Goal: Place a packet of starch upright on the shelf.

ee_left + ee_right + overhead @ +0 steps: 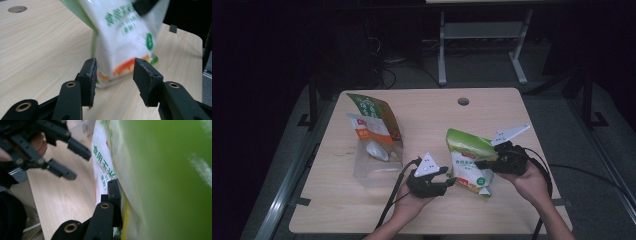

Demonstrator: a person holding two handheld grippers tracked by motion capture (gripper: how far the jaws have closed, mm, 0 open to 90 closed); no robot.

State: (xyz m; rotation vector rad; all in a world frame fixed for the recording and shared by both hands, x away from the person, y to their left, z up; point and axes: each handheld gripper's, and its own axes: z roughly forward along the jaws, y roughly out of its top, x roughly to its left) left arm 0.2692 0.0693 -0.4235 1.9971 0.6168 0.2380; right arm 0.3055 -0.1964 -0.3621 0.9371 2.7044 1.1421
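While the right gripper (486,163) pinches the green-and-white bag (469,162) by its side and holds it upright on the wooden table (492,107), the left gripper (451,176) sits just beside the bag's lower corner, its jaws spread with nothing pressed between them. In the left gripper view the bag (125,37) stands just beyond the open fingers (89,81), apart from the pads. Well apart from the green-and-white bag, toward the table's far left, lies an orange-and-green pouch (374,127) resting against a clear container (377,167). Beyond the bag, near the far edge, is a round cable hole (463,101). Nothing lies between the left gripper and the bag.
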